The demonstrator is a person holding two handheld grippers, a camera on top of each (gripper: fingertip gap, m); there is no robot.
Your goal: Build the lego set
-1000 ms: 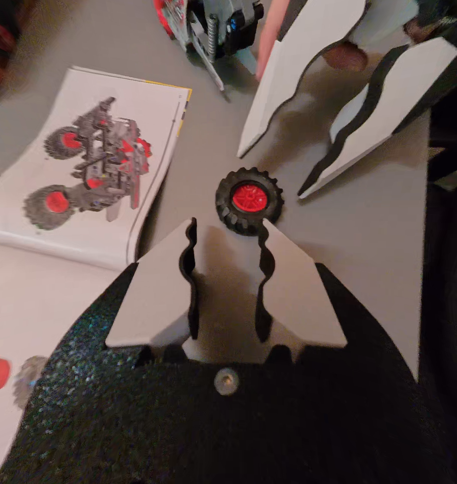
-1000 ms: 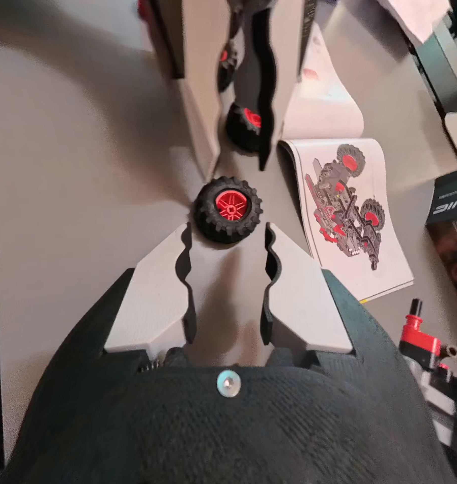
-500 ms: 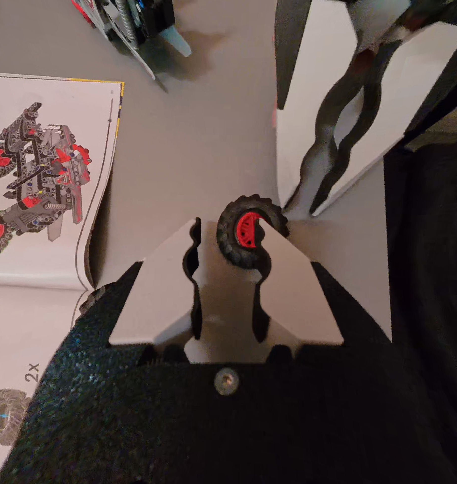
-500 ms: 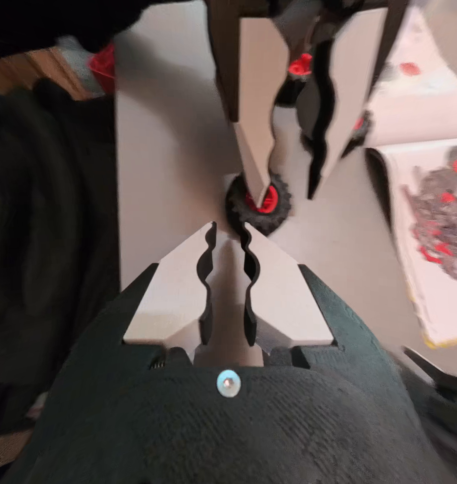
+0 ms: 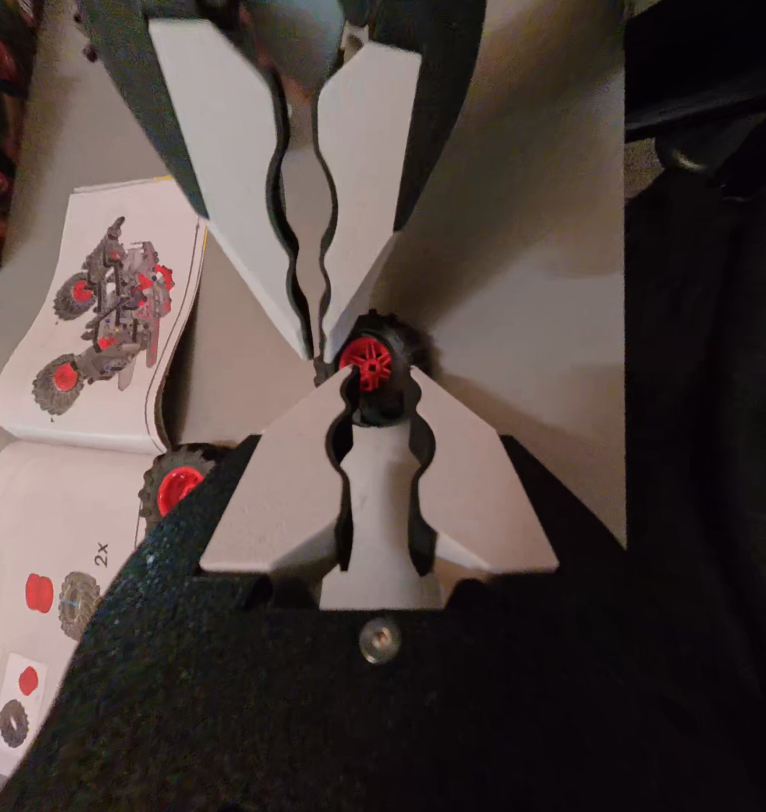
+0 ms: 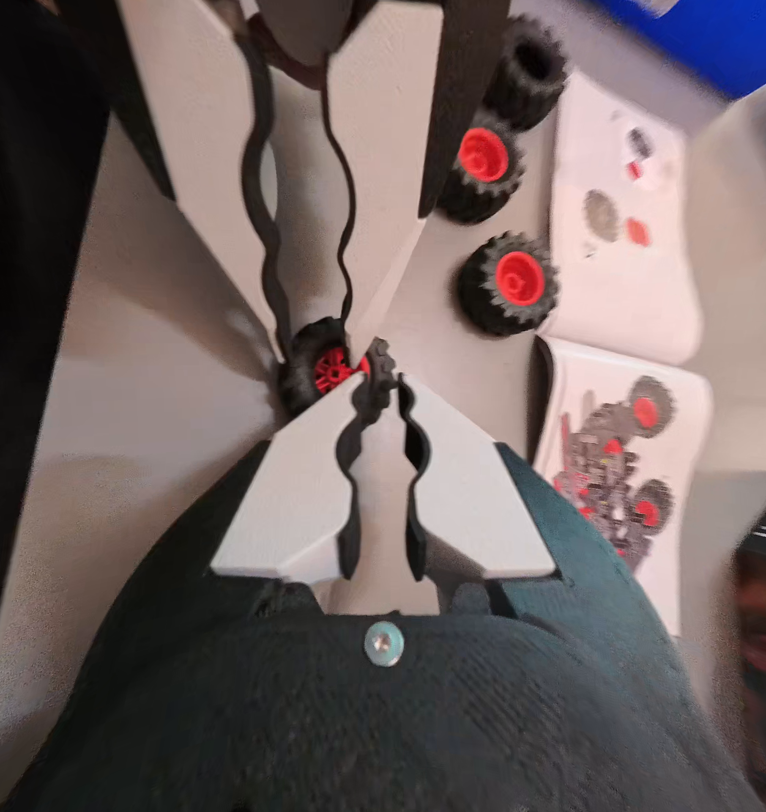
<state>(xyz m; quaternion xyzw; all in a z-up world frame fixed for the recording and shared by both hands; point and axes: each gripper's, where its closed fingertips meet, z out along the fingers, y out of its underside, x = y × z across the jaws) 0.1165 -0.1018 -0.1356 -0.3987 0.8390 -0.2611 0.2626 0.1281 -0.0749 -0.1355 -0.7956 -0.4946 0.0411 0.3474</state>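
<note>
A small wheel (image 5: 369, 364) with a black tyre and red hub stands on its edge on the grey table (image 5: 526, 307). My left gripper (image 5: 383, 378) is closed on it, one finger on each side of the tyre. My right gripper (image 6: 380, 380) comes from the opposite side, nearly closed, and pinches the tyre's tread edge (image 6: 379, 373). In the right wrist view the wheel (image 6: 324, 369) sits between the left gripper's tips (image 6: 315, 347). In the left wrist view the right gripper (image 5: 315, 353) reaches down from the top. The wheel's lower part is hidden by the fingers.
The open instruction booklet (image 5: 100, 307) lies left of the grippers, also in the right wrist view (image 6: 627, 439). Two more red-hubbed wheels (image 6: 511, 285) (image 6: 480, 167) and a bare black tyre (image 6: 526, 70) lie by it. The table edge (image 5: 625, 307) is close on the right. The grippers are tip to tip, or close to it.
The wheel lay flat between two open grippers. The left gripper has closed on it and it now stands on edge. The right gripper narrowed, moved in and closed on the tyre edge.
</note>
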